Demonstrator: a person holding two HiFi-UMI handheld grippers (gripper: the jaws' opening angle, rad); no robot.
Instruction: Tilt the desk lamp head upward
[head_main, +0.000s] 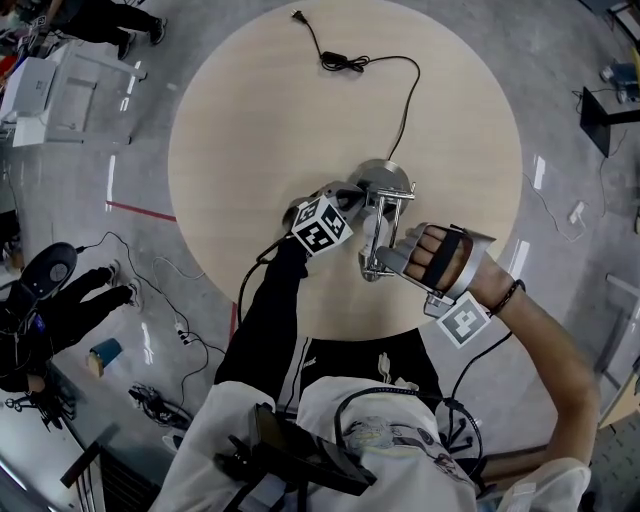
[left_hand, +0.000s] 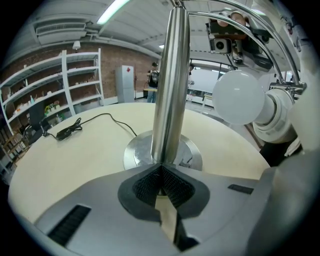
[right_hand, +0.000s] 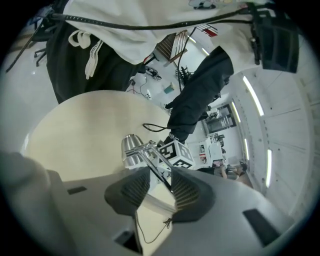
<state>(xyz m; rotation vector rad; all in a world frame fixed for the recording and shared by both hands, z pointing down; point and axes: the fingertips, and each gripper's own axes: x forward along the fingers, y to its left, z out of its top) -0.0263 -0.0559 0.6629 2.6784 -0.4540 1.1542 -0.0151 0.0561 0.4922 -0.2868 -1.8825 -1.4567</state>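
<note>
A chrome desk lamp stands on the round wooden table (head_main: 240, 120). Its base (head_main: 388, 178) (left_hand: 135, 152) carries an upright pole (left_hand: 170, 85). My left gripper (head_main: 345, 203) (left_hand: 162, 174) is shut on that pole just above the base. The lamp head (head_main: 371, 236) (right_hand: 131, 150) with its white bulb (left_hand: 239, 96) hangs at the end of a thin rod frame (head_main: 392, 215) (right_hand: 156, 164). My right gripper (head_main: 380, 262) (right_hand: 159, 189) is closed on this frame: the rods run between the pads, against the right one, and a pale crossbar spans from pad to pad.
The lamp's black cord (head_main: 405, 100) with an inline switch (head_main: 340, 62) trails across the far side of the table. A seated person's legs (head_main: 80, 300), a blue cup (head_main: 103, 352) and loose cables (head_main: 180, 320) are on the floor at left. Shelves (left_hand: 55, 95) stand behind.
</note>
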